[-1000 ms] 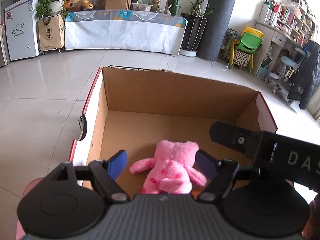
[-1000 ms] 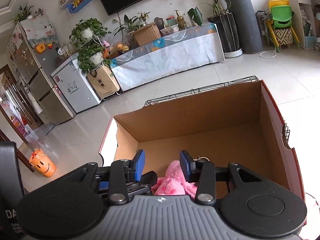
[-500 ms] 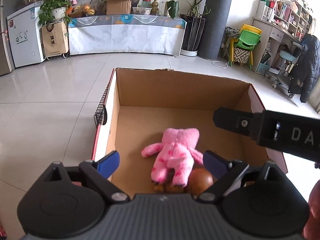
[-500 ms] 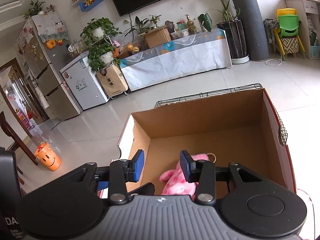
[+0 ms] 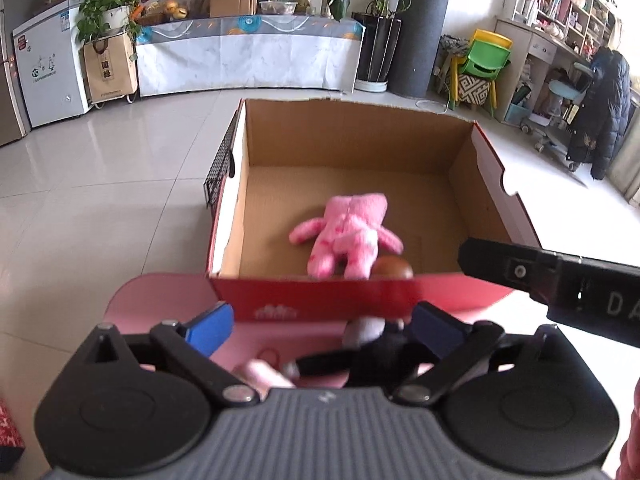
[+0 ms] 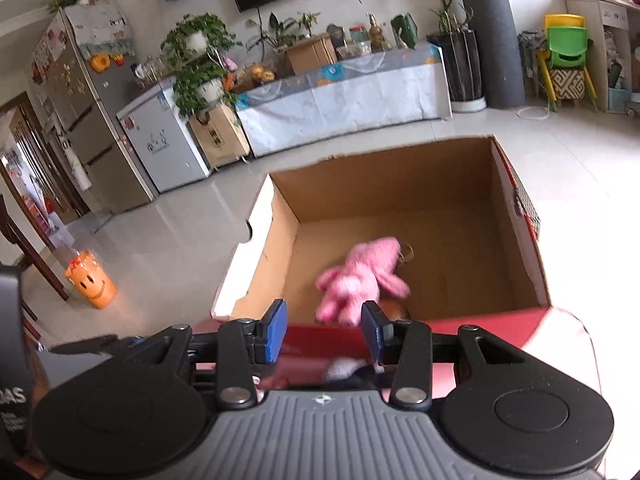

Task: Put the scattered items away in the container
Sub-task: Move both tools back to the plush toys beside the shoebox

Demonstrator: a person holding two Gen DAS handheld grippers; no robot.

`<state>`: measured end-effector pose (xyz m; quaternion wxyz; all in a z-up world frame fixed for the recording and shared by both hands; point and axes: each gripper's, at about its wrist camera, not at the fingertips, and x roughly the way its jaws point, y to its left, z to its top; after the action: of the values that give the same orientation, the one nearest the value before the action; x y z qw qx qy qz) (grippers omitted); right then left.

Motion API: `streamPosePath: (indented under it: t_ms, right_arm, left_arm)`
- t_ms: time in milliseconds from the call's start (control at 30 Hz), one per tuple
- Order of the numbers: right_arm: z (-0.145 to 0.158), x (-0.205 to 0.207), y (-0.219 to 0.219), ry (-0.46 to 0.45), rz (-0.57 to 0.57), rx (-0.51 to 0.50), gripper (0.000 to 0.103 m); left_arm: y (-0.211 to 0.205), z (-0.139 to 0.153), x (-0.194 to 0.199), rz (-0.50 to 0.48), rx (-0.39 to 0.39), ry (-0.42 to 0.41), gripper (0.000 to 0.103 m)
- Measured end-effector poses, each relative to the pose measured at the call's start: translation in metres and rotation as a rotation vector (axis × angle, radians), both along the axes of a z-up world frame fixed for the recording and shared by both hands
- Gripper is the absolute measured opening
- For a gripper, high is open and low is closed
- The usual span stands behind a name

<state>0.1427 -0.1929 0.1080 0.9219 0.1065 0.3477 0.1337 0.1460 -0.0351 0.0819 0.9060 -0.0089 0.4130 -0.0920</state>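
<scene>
Box (image 5: 486,168), open cardboard with a red outer face, fills the centre of both views; it sits on a pink tabletop (image 5: 160,292) whose rounded edge shows at lower left of the left view.

Pink plush (image 5: 348,232) lies limp on the box floor, toward the near wall, limbs splayed. A brown ball (image 5: 394,269) sits touching it on the lower right side, half hidden by the near wall. In the right view the plush (image 6: 362,280) sits centre frame, just above the tongs.

Left tongs (image 5: 320,326): jaws opening, now spread wide, nothing pinched between them. Below them, outside the box at bottom centre, a black-and-white plush (image 5: 372,350) lies on the tabletop, blurred; a small pink item (image 5: 264,374) lies beside it to the left, too blurred to identify.

Right tongs (image 6: 324,330): jaws part open with a narrow gap, empty; the plush seen through the gap is inside the box, not held.

Handling judgement:
- The black-and-white plush is probably next. Soft, light, compressible, not fragile and not slippery; fabric gives good friction.
- Take it across the thickest part of the body, not a limb, or it will dangle and may catch on the box's near wall.
- Squeeze well in; stuffing yields, so a shallow pinch may slip off.
- The brown ball looks hard and round, and could roll if a dropped item strikes it.
</scene>
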Motion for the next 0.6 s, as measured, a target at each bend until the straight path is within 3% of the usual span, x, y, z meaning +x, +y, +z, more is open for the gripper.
streamPosePath:
  t_ms: [100,600]
  right_arm:
    - [-0.004,-0.014,-0.008,0.026,-0.024,0.000,0.048]
    - [-0.031,-0.057,-0.039,0.169,-0.098,0.021,0.049]
  left_arm:
    - [0.004,-0.003,-0.013,0.004,0.008,0.011,0.103]
    - [0.017,-0.037,-0.071,-0.016,0.001,0.093,0.103]
